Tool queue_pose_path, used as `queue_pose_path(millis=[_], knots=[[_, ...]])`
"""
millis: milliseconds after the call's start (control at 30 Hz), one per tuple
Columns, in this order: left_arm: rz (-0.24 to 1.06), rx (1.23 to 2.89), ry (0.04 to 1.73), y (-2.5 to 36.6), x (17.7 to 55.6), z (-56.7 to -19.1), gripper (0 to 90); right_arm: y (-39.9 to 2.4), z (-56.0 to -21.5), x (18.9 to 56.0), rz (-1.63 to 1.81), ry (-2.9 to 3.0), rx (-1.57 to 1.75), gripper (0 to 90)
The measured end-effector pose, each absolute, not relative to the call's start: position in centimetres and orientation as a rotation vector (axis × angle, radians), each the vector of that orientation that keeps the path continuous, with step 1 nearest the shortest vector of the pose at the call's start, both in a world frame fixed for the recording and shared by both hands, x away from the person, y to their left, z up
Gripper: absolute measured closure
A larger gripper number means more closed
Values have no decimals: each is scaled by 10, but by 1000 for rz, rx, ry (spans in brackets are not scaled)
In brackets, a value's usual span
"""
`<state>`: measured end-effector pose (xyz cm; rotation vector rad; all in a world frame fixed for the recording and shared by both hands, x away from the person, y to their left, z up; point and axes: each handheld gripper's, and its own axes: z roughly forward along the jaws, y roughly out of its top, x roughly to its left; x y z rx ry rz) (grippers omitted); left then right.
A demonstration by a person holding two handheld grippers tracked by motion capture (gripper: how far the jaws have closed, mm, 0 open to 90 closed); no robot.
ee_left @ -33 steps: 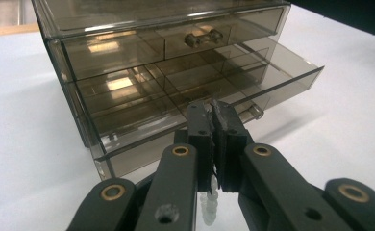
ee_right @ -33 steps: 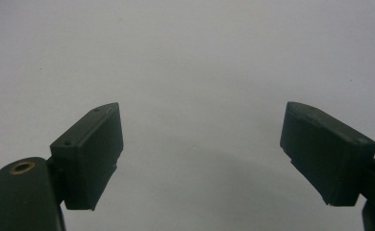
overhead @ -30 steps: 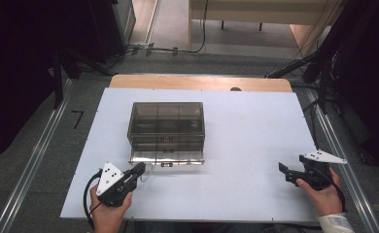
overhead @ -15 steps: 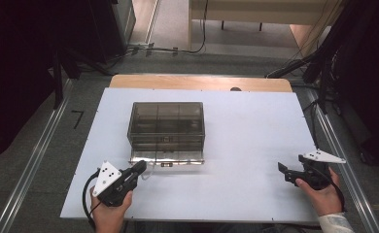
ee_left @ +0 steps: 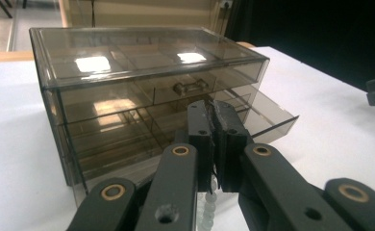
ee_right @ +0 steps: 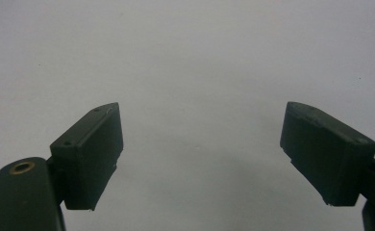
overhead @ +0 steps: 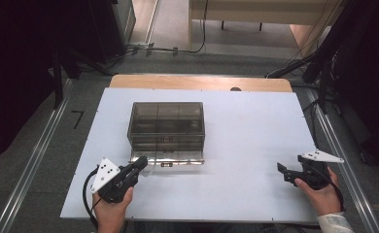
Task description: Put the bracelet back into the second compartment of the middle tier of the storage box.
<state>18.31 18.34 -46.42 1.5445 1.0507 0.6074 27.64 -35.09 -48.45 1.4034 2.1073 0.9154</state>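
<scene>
A smoked clear plastic drawer box (overhead: 165, 121) stands on the white table (overhead: 246, 145). Its bottom drawer (ee_left: 267, 115) is pulled partly out toward me. My left gripper (overhead: 141, 161) is at the box's front left corner, and its jaws are pressed together (ee_left: 213, 108). They are shut on a string of pale beads (ee_left: 207, 211) that hangs down below them, just in front of the open drawer. My right gripper (overhead: 281, 170) rests near the table's front right, far from the box. Its jaws are wide open (ee_right: 200, 139) over bare white surface, with nothing between them.
A wooden strip (overhead: 197, 81) runs along the table's far edge. Cables (overhead: 178, 48) lie on the floor beyond it, and metal rails (overhead: 32, 165) flank the table. White surface lies between the box and the right gripper.
</scene>
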Motion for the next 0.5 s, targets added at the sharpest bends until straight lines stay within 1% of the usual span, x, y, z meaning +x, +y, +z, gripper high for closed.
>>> queue_pose_path(millis=[500], knots=[[615,1504,1055,188,187,-461,883,-350,-486,278,906,2115,1396,134]])
